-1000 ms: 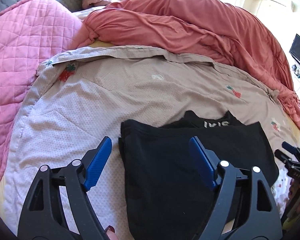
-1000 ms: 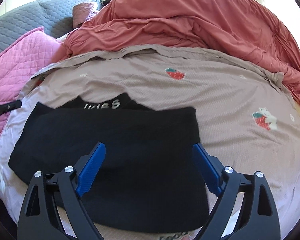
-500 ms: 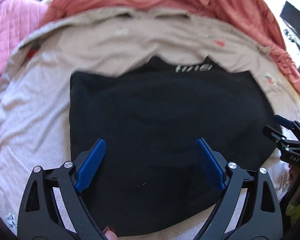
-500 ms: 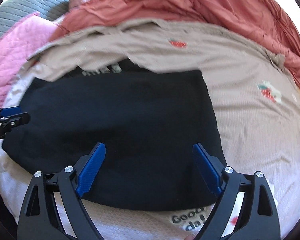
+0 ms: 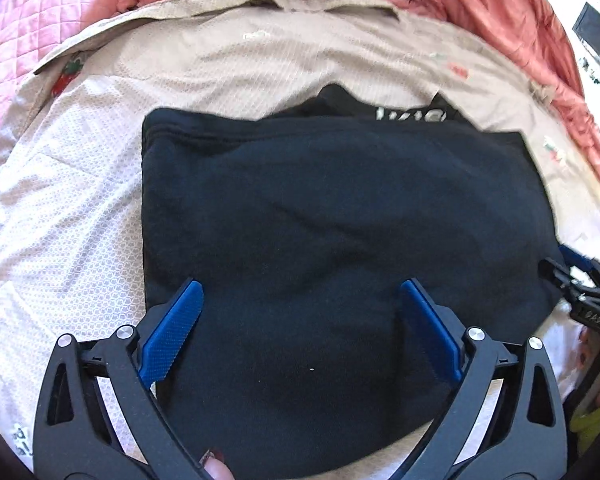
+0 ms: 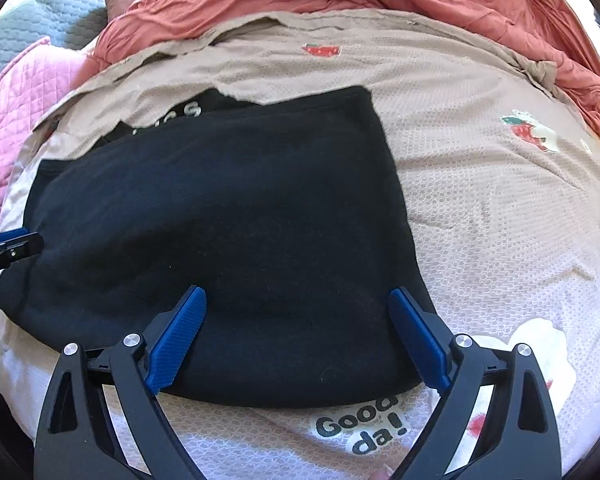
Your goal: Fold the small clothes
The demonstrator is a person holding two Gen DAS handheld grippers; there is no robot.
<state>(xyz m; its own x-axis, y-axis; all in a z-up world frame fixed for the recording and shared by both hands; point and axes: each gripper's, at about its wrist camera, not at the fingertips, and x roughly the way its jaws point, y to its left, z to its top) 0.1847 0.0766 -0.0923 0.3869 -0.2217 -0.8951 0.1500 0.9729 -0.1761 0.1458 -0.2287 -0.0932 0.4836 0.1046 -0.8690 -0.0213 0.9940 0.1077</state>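
Below, the folded black garment (image 5: 332, 240) lies flat under both gaping tongs, the left tongs (image 5: 300, 312) widening.

I had the right gripper (image 6: 298, 322) spread wide above the black garment (image 6: 228, 216). It lay folded on the beige sheet (image 6: 480, 220).

"Good da!" is printed on the beige sheet (image 6: 500, 220)

black garment (image 5: 332, 232), folded flat on the beige strawberry-print sheet (image 5: 60, 216)
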